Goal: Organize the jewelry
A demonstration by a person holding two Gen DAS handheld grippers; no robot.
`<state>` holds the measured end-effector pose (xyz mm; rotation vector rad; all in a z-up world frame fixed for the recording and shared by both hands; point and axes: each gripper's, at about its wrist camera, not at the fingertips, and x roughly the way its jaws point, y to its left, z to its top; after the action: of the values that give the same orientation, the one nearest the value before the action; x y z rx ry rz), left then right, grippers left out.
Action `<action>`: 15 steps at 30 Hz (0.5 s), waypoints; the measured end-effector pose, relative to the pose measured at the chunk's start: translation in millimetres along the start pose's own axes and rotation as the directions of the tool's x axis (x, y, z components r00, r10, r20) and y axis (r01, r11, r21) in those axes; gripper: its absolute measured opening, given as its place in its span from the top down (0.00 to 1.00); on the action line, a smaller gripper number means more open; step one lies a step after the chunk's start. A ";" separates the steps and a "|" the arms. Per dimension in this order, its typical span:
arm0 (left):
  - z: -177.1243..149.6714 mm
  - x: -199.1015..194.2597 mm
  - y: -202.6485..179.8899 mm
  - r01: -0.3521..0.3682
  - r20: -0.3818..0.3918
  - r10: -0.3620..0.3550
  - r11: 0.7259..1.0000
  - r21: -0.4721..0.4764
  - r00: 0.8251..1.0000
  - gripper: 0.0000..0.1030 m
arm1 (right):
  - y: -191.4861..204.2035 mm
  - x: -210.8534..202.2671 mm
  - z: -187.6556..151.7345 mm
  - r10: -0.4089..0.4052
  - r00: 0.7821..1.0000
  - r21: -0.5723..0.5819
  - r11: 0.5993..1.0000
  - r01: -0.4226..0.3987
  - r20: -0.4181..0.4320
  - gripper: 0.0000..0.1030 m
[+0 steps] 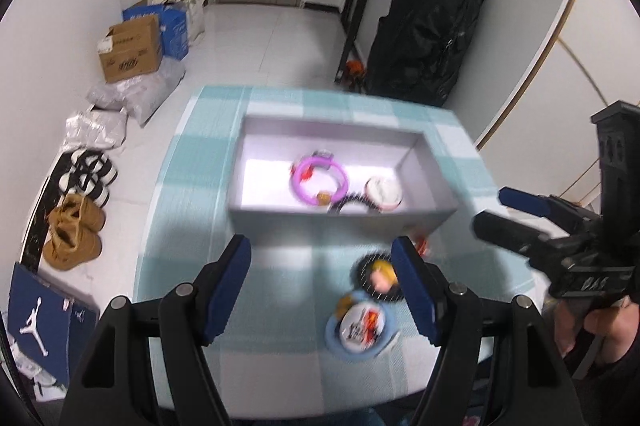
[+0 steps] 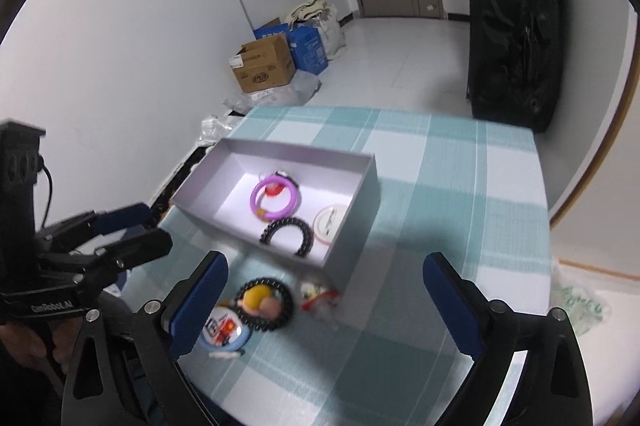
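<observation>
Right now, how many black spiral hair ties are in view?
2. One black spiral hair tie lies inside the grey open box; the other sits on the checked tablecloth beside it. More may be hidden.

Open grey box [image 2: 352,222] — purple ring [image 2: 275,203], black coil [image 2: 285,236], white badge [image 2: 330,220] inside

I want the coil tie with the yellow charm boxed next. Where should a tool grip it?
Grip the black coil tie across its bare ring edge facing the box, coming from above. It lies flat on the tablecloth, and the charm fills its middle.
</observation>
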<state>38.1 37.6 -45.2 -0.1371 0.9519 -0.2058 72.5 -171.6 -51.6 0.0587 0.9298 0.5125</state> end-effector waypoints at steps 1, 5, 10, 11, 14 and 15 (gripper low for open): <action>-3.5 1.7 2.4 -0.014 -0.019 0.014 1.000 -0.006 1.000 0.34 | -1.8 -0.3 -3.8 0.012 1.000 0.016 1.000 -0.012 -0.009 0.04; -13.1 8.5 7.7 -0.014 -0.090 0.012 1.000 -0.023 0.996 0.34 | -4.2 0.7 -14.7 0.070 0.997 0.057 0.996 -0.067 -0.042 0.05; -18.5 10.2 3.3 -0.011 -0.130 0.013 1.000 0.010 0.991 0.34 | 2.6 12.4 -29.7 0.137 0.985 0.083 0.988 -0.128 -0.104 0.10; -19.5 9.7 4.6 -0.022 -0.135 0.024 1.000 0.013 0.991 0.34 | 3.6 17.1 -33.2 0.153 0.981 0.097 0.985 -0.142 -0.123 0.14; -21.2 9.1 12.6 -0.036 -0.147 0.033 0.999 -0.015 0.989 0.34 | 9.6 29.7 -40.8 0.157 0.973 0.100 0.985 -0.141 -0.169 0.24; -20.9 8.0 16.0 -0.033 -0.145 0.028 0.999 -0.030 0.989 0.34 | 13.8 32.9 -42.8 0.152 0.972 0.087 0.987 -0.138 -0.181 0.28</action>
<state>27.3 50.7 -66.9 -0.1386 1.1011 -0.1738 49.8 -151.9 -98.5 0.1482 1.1341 0.6275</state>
